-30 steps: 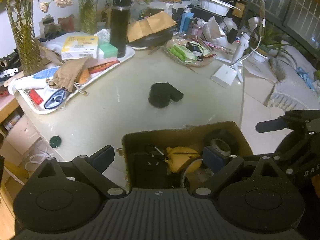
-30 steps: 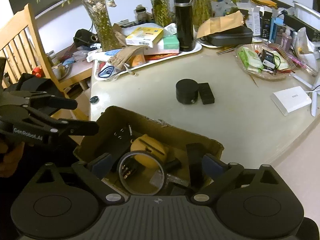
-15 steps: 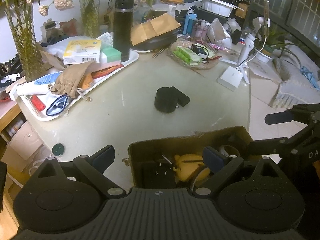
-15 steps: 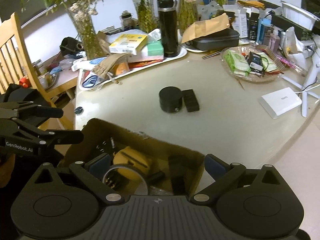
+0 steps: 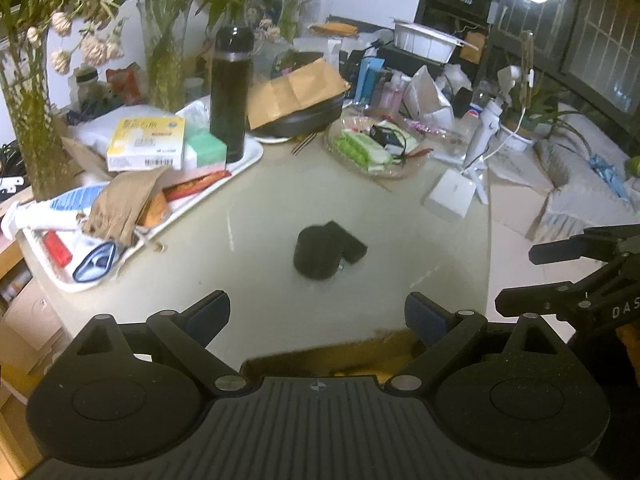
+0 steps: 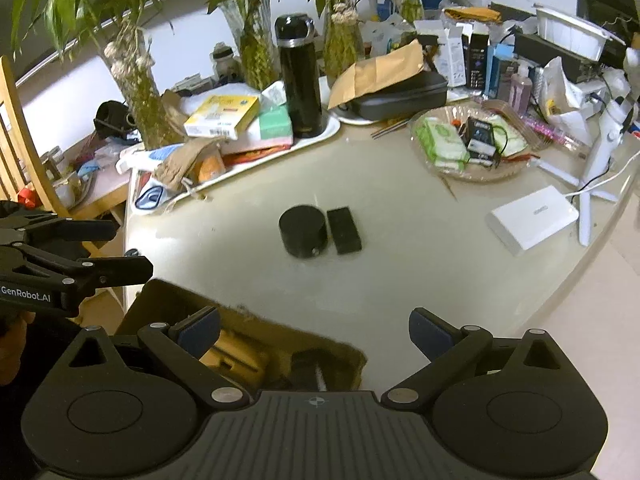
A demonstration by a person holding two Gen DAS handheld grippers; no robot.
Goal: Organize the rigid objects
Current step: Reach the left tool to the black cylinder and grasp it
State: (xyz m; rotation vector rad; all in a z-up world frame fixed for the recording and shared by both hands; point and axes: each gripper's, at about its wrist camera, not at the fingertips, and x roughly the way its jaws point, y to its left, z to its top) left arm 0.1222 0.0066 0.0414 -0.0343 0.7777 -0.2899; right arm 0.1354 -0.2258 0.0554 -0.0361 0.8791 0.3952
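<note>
A black cylinder [image 5: 318,254] [image 6: 303,231] and a flat black block [image 5: 347,241] [image 6: 344,230] sit side by side on the pale table [image 5: 260,216], beyond both grippers. A brown cardboard box [image 6: 256,344] [image 5: 340,356] with a yellow object and dark items inside lies at the near edge, mostly hidden under the grippers. My left gripper [image 5: 318,316] is open and empty above the box's far rim. My right gripper [image 6: 314,330] is open and empty too, over the box's right part. Each gripper shows at the side of the other's view.
A white tray [image 5: 244,160] at the back left carries a black flask [image 5: 230,92], boxes and packets. A glass dish [image 6: 468,148] of small packets, a white box [image 6: 532,220] and a white stand sit to the right. Plant vases line the back; a wooden chair [image 6: 16,148] stands left.
Both grippers have drawn back and up from the box, so it has slid down to the bottom of both views. More of the table and the black cylinder shows. The jaws stayed open.
</note>
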